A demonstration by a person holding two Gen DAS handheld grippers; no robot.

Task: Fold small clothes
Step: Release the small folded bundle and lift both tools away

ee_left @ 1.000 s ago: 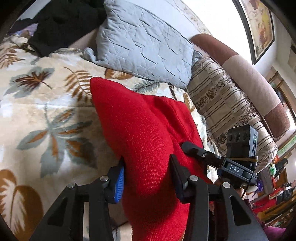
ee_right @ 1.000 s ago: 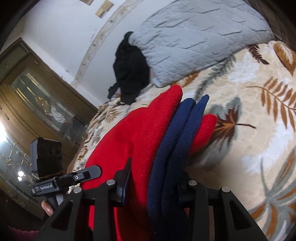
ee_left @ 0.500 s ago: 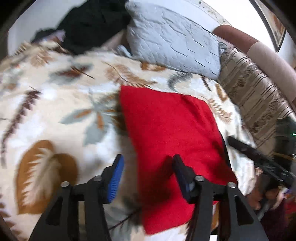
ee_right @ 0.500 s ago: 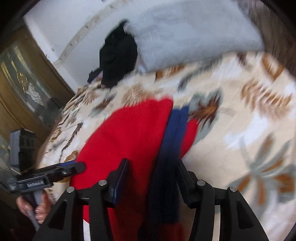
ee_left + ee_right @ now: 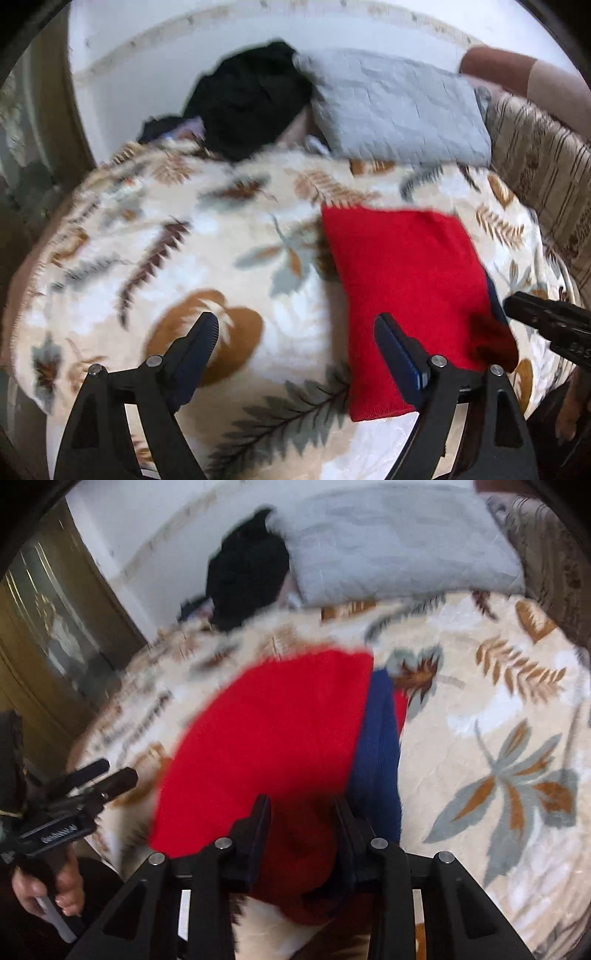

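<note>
A folded red knit garment (image 5: 406, 280) with a navy blue band (image 5: 380, 746) along its right edge lies flat on the leaf-patterned blanket (image 5: 184, 258). My left gripper (image 5: 295, 339) is open and empty, to the left of and above the garment's near edge. My right gripper (image 5: 301, 816) hangs over the garment's near end (image 5: 288, 738), jaws part open, with red cloth showing between the fingers; the view is blurred, so a grip cannot be made out. The right gripper also shows at the right edge of the left wrist view (image 5: 546, 321).
A grey quilted pillow (image 5: 399, 107) and a heap of black clothing (image 5: 251, 99) lie at the head of the bed. A striped cushion (image 5: 546, 177) lies on the right. A wooden glass-fronted cabinet (image 5: 55, 627) stands to the left.
The garment has gone from held up to lying flat on the blanket. My left gripper has let it go, opened wide and pulled back. My right gripper has also backed off.
</note>
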